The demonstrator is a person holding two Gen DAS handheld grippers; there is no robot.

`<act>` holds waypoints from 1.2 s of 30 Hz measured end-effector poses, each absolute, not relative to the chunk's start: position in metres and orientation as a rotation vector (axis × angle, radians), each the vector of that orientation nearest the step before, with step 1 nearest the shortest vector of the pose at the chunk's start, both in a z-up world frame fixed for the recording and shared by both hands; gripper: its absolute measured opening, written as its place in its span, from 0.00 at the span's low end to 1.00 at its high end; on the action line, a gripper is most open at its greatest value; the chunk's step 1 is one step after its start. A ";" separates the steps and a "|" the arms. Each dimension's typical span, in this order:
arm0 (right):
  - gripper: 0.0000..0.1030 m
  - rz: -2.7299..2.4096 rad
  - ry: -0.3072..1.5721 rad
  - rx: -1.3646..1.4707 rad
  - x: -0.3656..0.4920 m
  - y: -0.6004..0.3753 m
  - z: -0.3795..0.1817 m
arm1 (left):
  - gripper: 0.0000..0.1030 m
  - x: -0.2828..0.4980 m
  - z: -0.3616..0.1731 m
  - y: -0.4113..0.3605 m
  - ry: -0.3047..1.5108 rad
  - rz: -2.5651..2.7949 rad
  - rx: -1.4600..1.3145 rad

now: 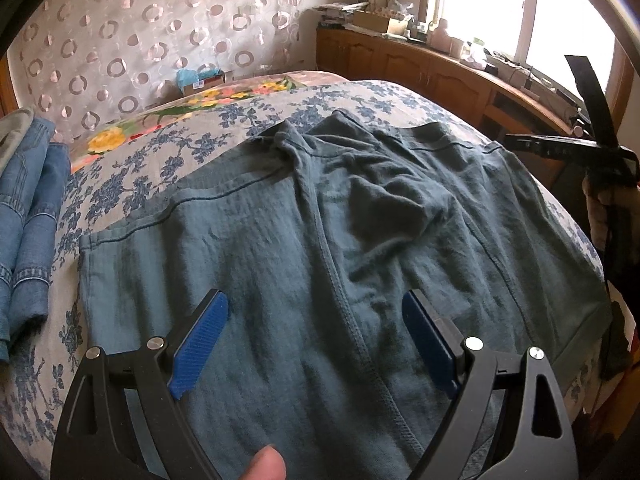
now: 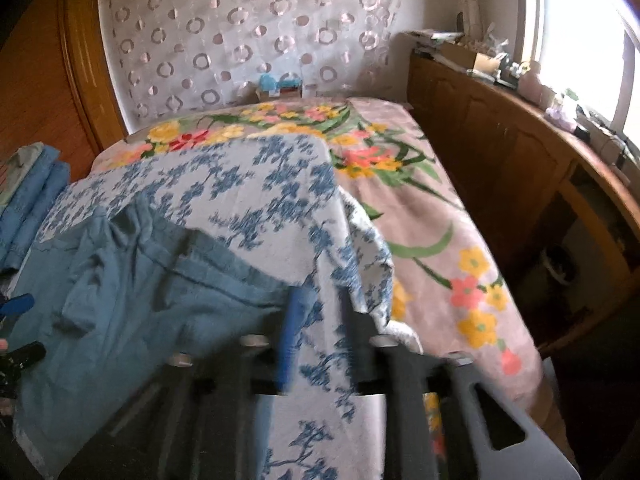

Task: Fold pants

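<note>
Dark teal pants lie spread on the blue-flowered bedcover, waistband toward the far side, with wrinkles in the middle. My left gripper hovers just above the near part of the pants, its blue pads wide apart and empty. The right gripper shows at the right edge of the left wrist view, held up in the air. In the blurred right wrist view the right gripper is over the bedcover beside the pants' right edge, jaws apart with nothing between them.
Folded blue jeans lie at the bed's left side. A floral blanket covers the bed's far and right side. A wooden cabinet with clutter runs under the window on the right. A patterned curtain hangs behind.
</note>
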State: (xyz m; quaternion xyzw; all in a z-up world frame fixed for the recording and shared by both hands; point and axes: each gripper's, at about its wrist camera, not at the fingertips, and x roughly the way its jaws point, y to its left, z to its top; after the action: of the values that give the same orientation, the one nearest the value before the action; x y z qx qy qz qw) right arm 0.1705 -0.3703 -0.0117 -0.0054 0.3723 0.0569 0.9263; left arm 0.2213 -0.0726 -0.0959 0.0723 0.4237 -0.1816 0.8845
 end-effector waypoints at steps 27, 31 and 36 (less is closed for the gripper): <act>0.16 0.092 0.745 -0.076 0.184 -0.377 -0.010 | 0.87 0.222 -0.099 -0.080 0.906 -0.364 0.190; 0.37 0.093 0.707 -0.063 0.165 -0.365 -0.006 | 0.87 0.222 -0.100 -0.079 0.905 -0.362 0.190; 0.43 0.158 0.719 -0.057 0.131 -0.352 -0.011 | 0.87 0.222 -0.100 -0.079 0.905 -0.362 0.190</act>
State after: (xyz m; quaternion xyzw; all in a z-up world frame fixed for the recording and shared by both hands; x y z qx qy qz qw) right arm 0.1307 -0.3517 -0.0114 -0.0277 0.3512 0.0773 0.9327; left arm 0.2222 -0.0795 -0.0995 0.0911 0.4341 -0.1738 0.8792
